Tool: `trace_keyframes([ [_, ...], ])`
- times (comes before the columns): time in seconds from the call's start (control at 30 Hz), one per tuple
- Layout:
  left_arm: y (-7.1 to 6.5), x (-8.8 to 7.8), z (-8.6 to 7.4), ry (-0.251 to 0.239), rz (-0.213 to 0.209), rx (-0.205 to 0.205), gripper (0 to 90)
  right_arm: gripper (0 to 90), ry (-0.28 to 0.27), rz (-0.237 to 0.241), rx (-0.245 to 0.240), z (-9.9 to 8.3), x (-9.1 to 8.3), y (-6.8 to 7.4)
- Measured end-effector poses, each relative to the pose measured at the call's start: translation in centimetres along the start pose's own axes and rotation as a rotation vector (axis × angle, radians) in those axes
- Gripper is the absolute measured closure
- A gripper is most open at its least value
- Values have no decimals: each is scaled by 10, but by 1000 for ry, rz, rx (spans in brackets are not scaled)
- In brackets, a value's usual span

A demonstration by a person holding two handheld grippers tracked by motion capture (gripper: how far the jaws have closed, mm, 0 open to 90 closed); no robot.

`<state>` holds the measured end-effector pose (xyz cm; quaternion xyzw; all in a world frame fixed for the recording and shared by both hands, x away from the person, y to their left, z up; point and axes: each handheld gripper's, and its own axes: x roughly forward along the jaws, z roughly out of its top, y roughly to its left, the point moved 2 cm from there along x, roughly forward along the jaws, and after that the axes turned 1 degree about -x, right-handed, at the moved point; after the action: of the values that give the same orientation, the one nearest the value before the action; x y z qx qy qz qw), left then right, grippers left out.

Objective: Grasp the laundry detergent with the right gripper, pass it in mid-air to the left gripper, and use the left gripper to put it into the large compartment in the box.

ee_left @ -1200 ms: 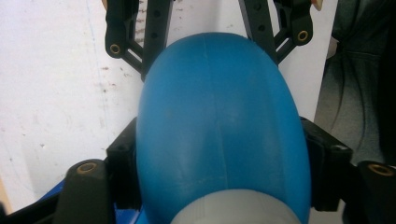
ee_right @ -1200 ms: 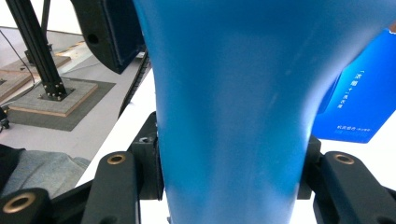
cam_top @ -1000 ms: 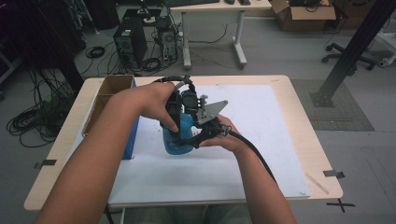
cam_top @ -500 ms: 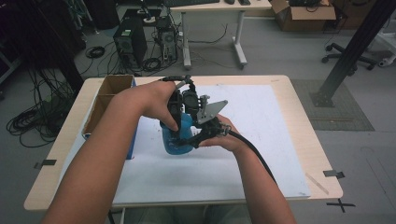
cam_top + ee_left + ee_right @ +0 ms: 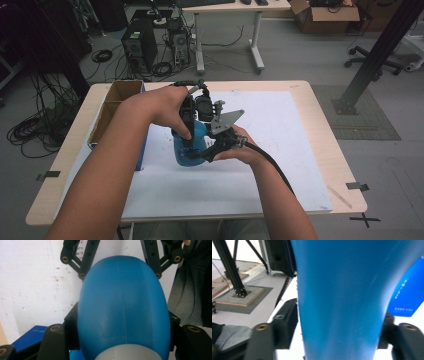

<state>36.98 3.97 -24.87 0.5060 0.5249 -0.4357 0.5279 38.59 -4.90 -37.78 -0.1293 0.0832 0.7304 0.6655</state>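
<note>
A smooth blue bottle (image 5: 194, 142) with a pale grey end is held just above the white mat by both grippers. My left gripper (image 5: 186, 149) comes down from above and is shut on it; in the left gripper view its pads (image 5: 72, 330) press the sides of the bottle (image 5: 122, 305). My right gripper (image 5: 199, 155) reaches in from the right. Its jaws have just been opening. In the right gripper view the bottle (image 5: 342, 290) stands between them and the pads (image 5: 289, 322) still lie against it.
A white mat (image 5: 285, 150) covers most of the wooden table (image 5: 320, 115). An open cardboard box (image 5: 115, 100) stands at the left edge, with a flat blue box (image 5: 142, 156) beside it. Beyond the table are computer towers, cables and a black post (image 5: 375, 55).
</note>
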Motion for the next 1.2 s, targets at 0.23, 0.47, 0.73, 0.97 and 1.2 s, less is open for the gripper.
trace_keyframes([
  [0.23, 0, -1, 0, -3, -4, -5, 383, 205, 19, -25, 32, -6, 0, 0],
  [0.47, 1, -2, 0, -5, -5, -9, 383, 201, 20, -48, 36, -7, -5, 0],
  [0.73, 1, -4, 0, -13, -7, -5, 383, 152, 32, -57, 43, -8, -7, -1],
  [0.97, 2, -4, 1, -16, -8, -4, 383, 54, 33, -65, 65, -6, -9, -1],
  [1.2, 6, -6, -1, -19, -10, -22, 383, 1, 56, -80, 73, -6, -18, 0],
])
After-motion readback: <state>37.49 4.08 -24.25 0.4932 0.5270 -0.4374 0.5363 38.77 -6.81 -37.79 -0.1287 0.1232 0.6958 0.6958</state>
